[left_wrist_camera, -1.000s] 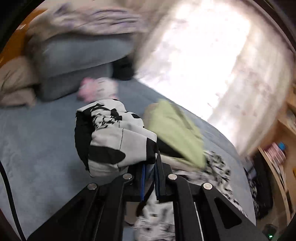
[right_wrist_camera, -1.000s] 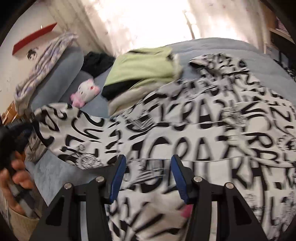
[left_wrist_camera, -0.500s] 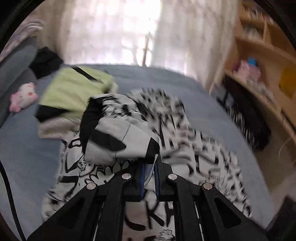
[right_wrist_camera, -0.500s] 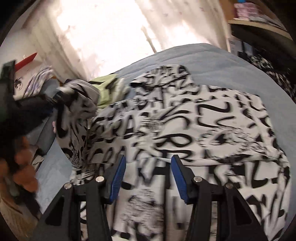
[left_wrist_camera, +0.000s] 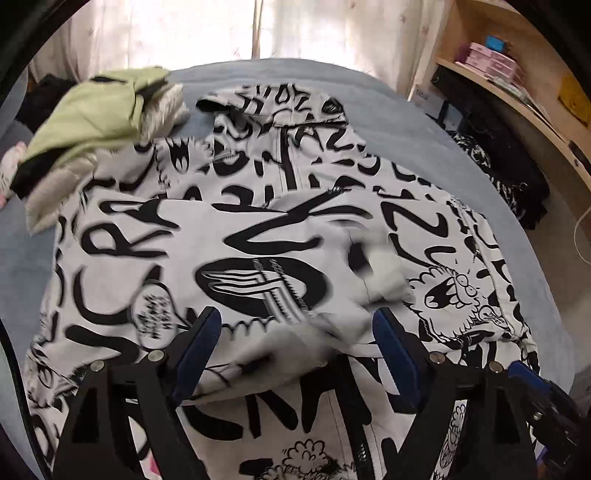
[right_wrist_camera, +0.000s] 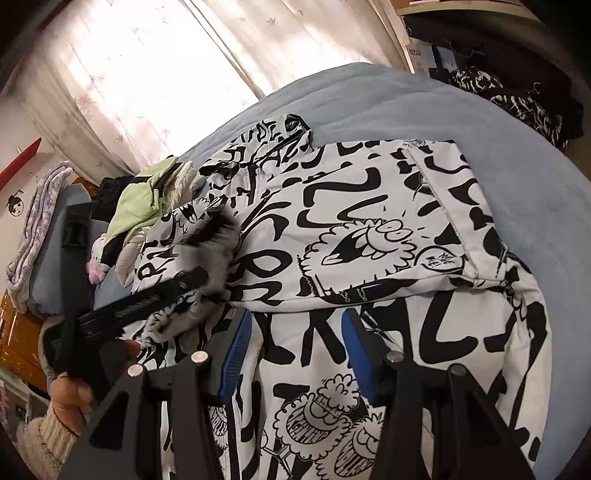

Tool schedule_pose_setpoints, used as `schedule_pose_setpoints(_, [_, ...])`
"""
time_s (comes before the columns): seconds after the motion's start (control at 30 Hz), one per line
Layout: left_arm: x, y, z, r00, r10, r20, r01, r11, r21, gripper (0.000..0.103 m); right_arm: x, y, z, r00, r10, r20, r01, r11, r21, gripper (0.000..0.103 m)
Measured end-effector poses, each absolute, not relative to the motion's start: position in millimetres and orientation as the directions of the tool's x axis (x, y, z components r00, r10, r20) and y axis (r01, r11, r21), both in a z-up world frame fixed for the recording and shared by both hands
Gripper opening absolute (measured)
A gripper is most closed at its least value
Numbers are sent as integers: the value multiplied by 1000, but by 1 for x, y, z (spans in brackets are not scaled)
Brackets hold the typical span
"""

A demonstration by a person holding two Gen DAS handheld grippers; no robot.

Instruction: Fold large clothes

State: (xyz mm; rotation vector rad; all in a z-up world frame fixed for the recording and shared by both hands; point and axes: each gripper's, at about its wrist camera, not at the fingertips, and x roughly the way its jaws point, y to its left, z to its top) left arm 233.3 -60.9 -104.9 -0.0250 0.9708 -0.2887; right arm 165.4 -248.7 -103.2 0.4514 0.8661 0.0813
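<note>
Graffiti-print jacket (left_wrist_camera: 280,229) flat beneath both tongs: left tongs (left_wrist_camera: 295,339) opening, sleeve released; right tongs (right_wrist_camera: 295,343) spread, empty.

Left wrist camera close above the graffiti-print jacket (left_wrist_camera: 280,229), looking steeply down along its fingers toward the curtains (left_wrist_camera: 207,33), right wrist camera beside it, similarly tilted, both sharing jacket, green garment (right_wrist_camera: 138,206), blue bed (right_wrist_camera: 369,96)
</note>
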Motion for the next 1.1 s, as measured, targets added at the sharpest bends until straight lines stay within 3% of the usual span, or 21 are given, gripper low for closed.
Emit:
schedule_pose_setpoints(0.33, [210, -5, -77, 565, -244, -788, 164, 969, -183, 83, 172, -213, -91, 644, 281, -712, 15, 925, 379, 51])
schedule_pose_setpoints(0.6, [187, 37, -74, 600, -154, -785, 105, 988, -113, 83, 195, -186, -84, 612, 308, -728, -35, 931, 364, 51])
schedule_pose_setpoints(1.1, [214, 86, -93, 617, -49, -786, 19, 999, -47, 83, 301, -191, -135, 471, 307, -827, 60, 924, 378, 51])
